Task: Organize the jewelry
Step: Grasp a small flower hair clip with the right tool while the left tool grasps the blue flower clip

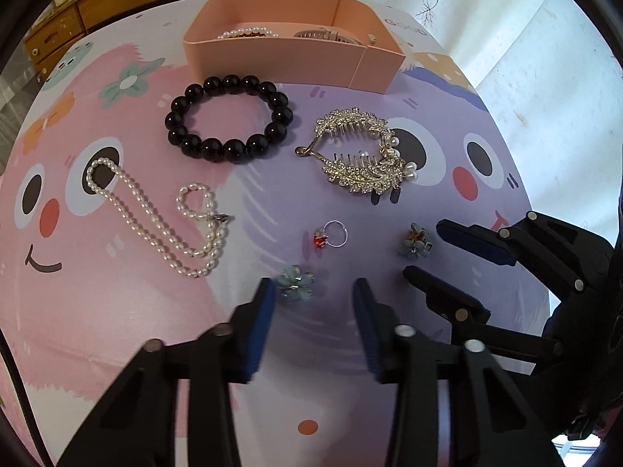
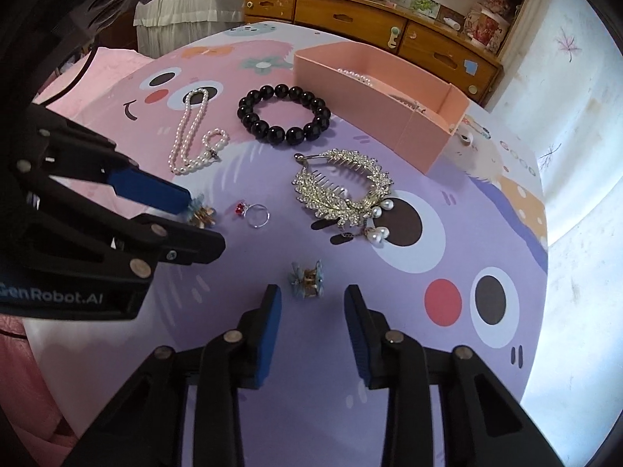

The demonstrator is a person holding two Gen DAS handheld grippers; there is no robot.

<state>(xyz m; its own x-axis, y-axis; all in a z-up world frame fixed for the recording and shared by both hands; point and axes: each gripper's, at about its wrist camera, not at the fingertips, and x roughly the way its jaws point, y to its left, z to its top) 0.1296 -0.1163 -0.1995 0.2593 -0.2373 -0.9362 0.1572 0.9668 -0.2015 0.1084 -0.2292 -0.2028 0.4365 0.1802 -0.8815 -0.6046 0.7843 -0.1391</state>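
In the left wrist view, the left tool [image 1: 313, 292] is seen partly spread above the bench [image 1: 117, 330], nothing clamped; a blue flower clip [image 1: 294, 281] lies just beside its left pad; the right tool [image 1: 422, 247] is seen with a second flower clip [image 1: 416, 242] near its tip, ungripped; a ring [image 1: 331, 234], pearl necklace [image 1: 171, 225], black bead bracelet [image 1: 229, 118], gold hair comb [image 1: 362, 157] and pink box [image 1: 296, 52] are spread beyond.

In the right wrist view, the right tool [image 2: 311, 295] is released, the second clip [image 2: 307, 279] lying ahead between its tips; the left tool [image 2: 202, 222] is seen touching the other clip [image 2: 201, 213].
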